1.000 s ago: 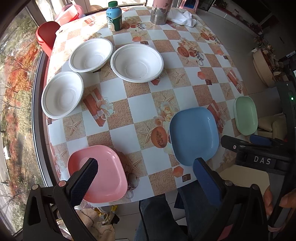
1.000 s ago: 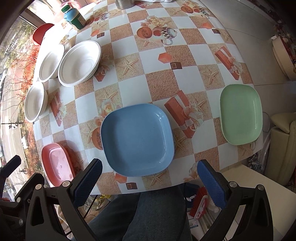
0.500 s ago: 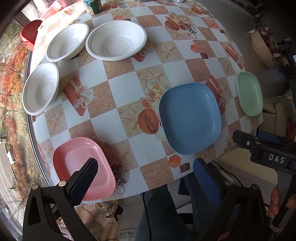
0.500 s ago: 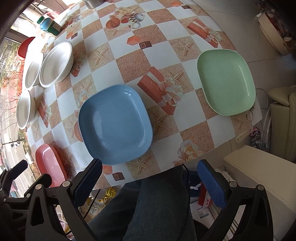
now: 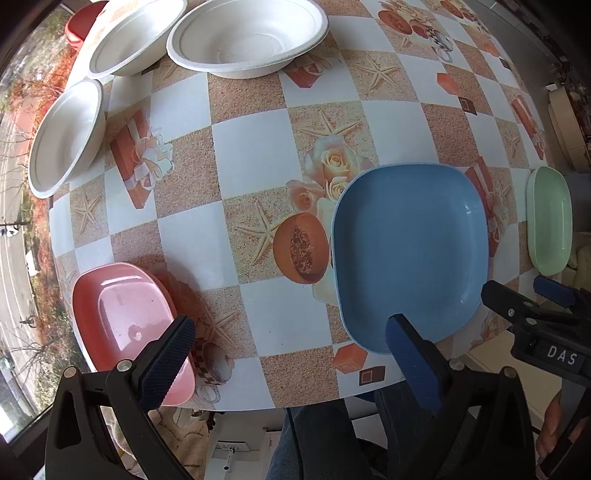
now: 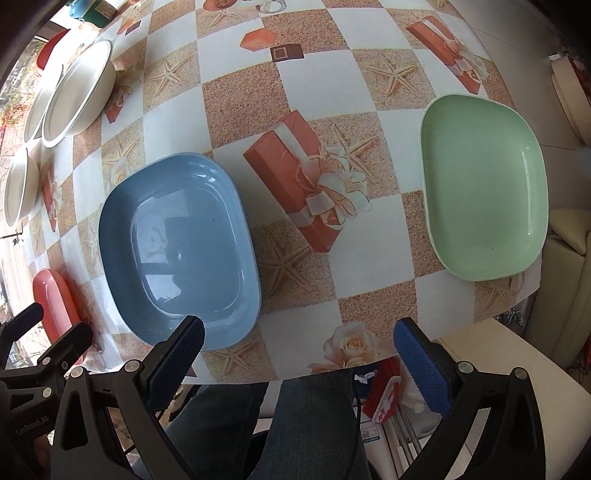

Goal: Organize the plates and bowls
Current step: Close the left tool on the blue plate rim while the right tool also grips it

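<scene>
A blue plate point(image 5: 410, 254) lies near the table's front edge; it also shows in the right wrist view point(image 6: 177, 247). A pink plate point(image 5: 125, 325) lies at the front left, and a green plate point(image 6: 484, 184) at the front right. Three white bowls point(image 5: 247, 37) point(image 5: 129, 40) point(image 5: 66, 136) sit at the far left. My left gripper point(image 5: 291, 347) is open and empty above the front edge, between the pink and blue plates. My right gripper point(image 6: 299, 350) is open and empty above the front edge, between the blue and green plates.
The table point(image 5: 251, 147) has a checkered cloth with starfish and gift prints. A person's legs point(image 6: 295, 424) are below the front edge. A green-capped bottle point(image 6: 88, 11) stands at the far left. A red chair point(image 5: 77, 26) is behind the bowls.
Both grippers have moved down and closer to the table's front edge; the plates look larger. Nothing on the table has moved. Both grippers stay open.
</scene>
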